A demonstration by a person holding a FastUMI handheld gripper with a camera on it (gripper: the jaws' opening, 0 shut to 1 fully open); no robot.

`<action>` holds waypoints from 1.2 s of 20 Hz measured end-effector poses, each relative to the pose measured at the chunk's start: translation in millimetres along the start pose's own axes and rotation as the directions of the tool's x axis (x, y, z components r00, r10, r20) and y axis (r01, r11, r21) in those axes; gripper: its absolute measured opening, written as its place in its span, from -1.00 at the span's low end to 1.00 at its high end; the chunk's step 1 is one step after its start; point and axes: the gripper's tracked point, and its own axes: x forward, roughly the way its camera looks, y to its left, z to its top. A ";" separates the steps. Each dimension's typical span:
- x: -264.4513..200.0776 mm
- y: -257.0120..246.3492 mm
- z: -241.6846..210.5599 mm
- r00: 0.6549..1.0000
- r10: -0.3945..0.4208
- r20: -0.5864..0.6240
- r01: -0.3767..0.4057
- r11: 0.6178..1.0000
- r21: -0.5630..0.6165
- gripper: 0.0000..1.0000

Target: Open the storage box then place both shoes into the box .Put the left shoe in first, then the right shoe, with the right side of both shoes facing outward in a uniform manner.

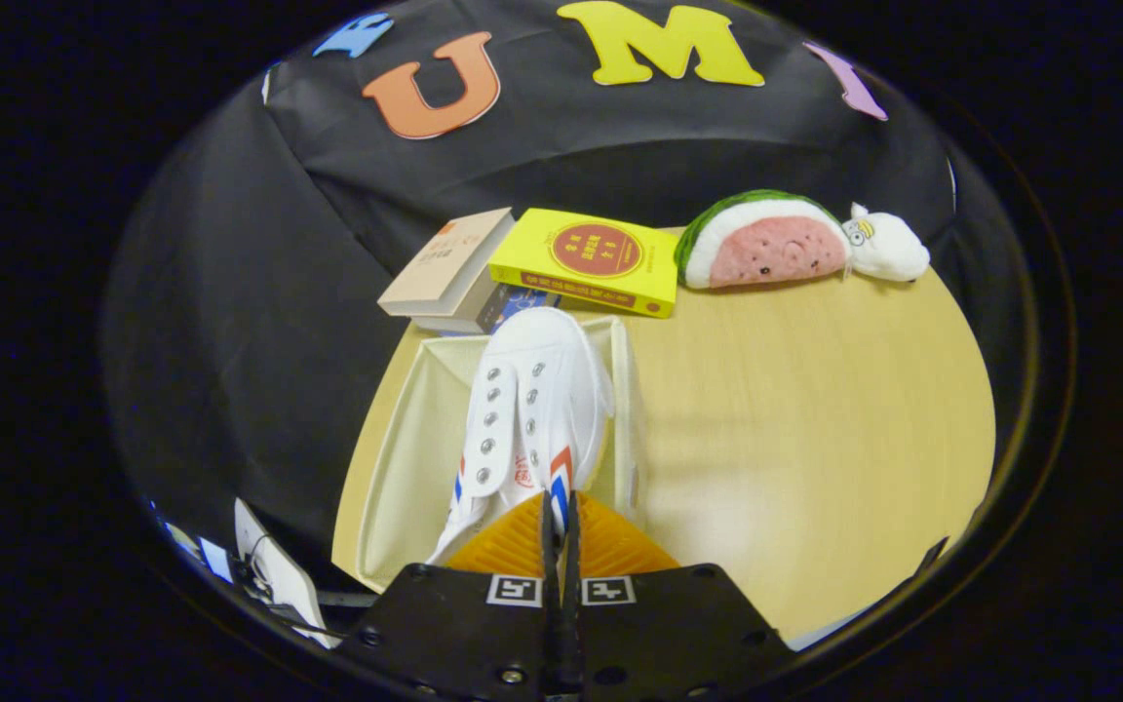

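The gripper, low at centre frame, has its fingers pinched nearly together on the heel edge of the white shoe, whose long axis runs straight ahead, toe toward the books, inside the open storage box.
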 end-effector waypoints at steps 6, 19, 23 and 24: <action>13.8 -8.9 -12.1 0.999 -0.046 -0.005 0.047 0.998 0.049 -1.00; -50.5 6.0 18.0 0.981 -0.033 0.192 0.041 0.999 -0.036 0.34; -99.4 -13.4 42.1 0.938 -0.080 0.336 0.122 0.987 -0.106 0.73; -115.0 -18.4 48.7 0.923 -0.089 0.375 0.145 0.982 -0.124 0.77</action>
